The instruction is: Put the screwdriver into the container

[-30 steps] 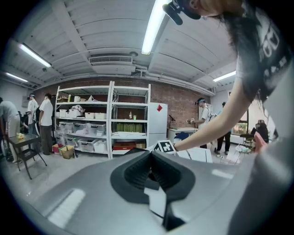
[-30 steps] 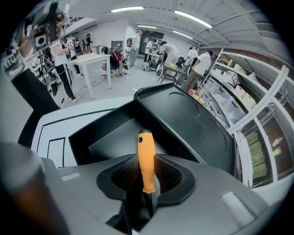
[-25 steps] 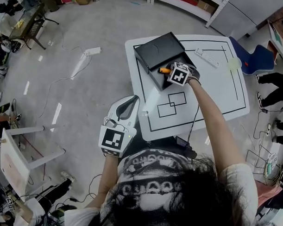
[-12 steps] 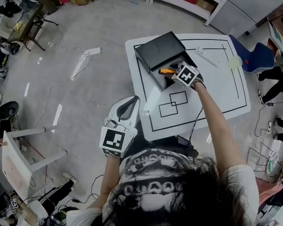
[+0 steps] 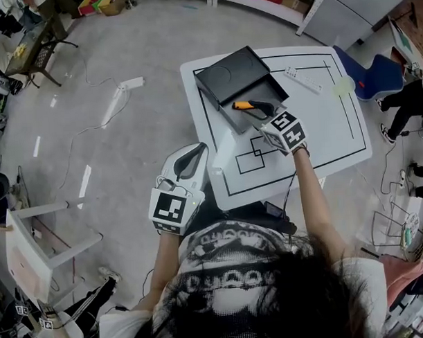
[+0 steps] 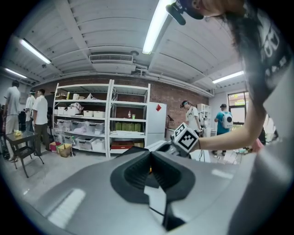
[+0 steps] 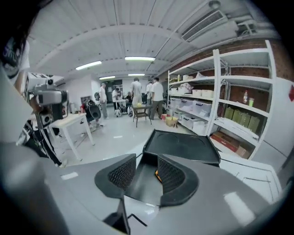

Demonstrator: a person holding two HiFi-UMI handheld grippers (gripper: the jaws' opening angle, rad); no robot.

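Note:
The screwdriver point(image 5: 251, 106), with an orange and black handle, lies in the tray of the black container point(image 5: 233, 75) at the table's far left part. My right gripper point(image 5: 267, 125) hovers just on the near side of the tray, apart from the screwdriver. Its jaws are closing with nothing between them, and a clear gap still shows. In the right gripper view point(image 7: 147, 161) the container point(image 7: 183, 147) lies ahead, and a bit of the screwdriver point(image 7: 157, 175) shows orange past one finger. My left gripper point(image 5: 190, 159) hangs off the table's near left edge, its tips together and nothing in it.
The white table point(image 5: 335, 146) has black lines and rectangles drawn on it. On its far side lie a power strip point(image 5: 305, 80) and a pale green disc point(image 5: 345, 86). A blue chair point(image 5: 376, 76) stands beyond it, a white stool point(image 5: 30, 237) to the left. Cables cross the floor.
My right gripper has pulled back from the container toward me, and the screwdriver has stayed in the tray. The left gripper has kept its place.

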